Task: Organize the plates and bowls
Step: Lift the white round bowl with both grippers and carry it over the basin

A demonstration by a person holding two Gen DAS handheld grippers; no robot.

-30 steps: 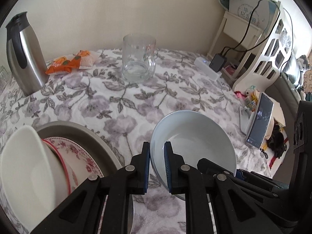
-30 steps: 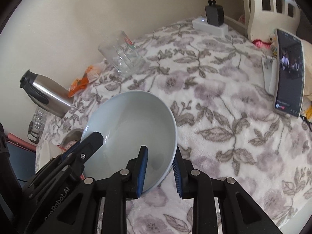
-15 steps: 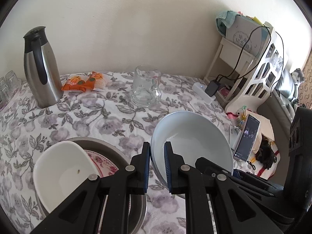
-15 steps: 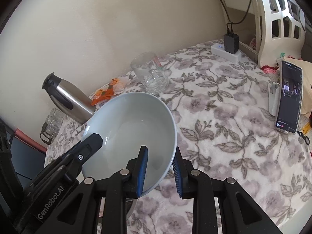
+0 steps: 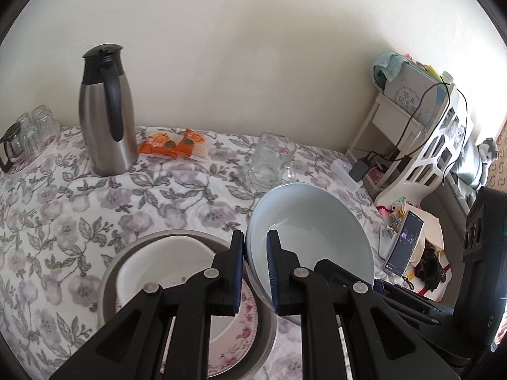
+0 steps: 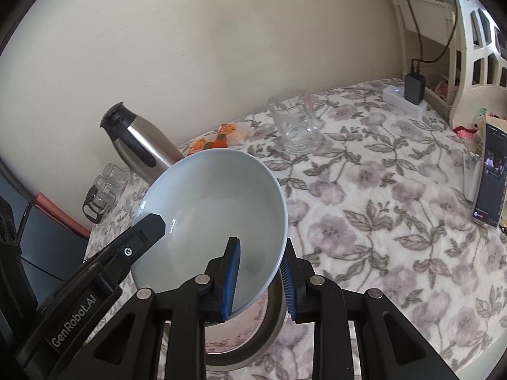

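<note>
A pale blue bowl is held in the air by both grippers. My left gripper is shut on its left rim. My right gripper is shut on its right rim, and the bowl fills the middle of the right wrist view. Below and to the left lies a grey metal pan holding a floral plate with a white bowl on top. The pan also shows under the blue bowl in the right wrist view.
On the floral tablecloth stand a steel thermos jug, an orange snack packet, a glass mug and small glasses at far left. A phone stands at the right edge near a white power strip.
Both grippers have lifted the blue bowl higher above the table and toward the pan. The white bowl now lies flatter in the pan.
</note>
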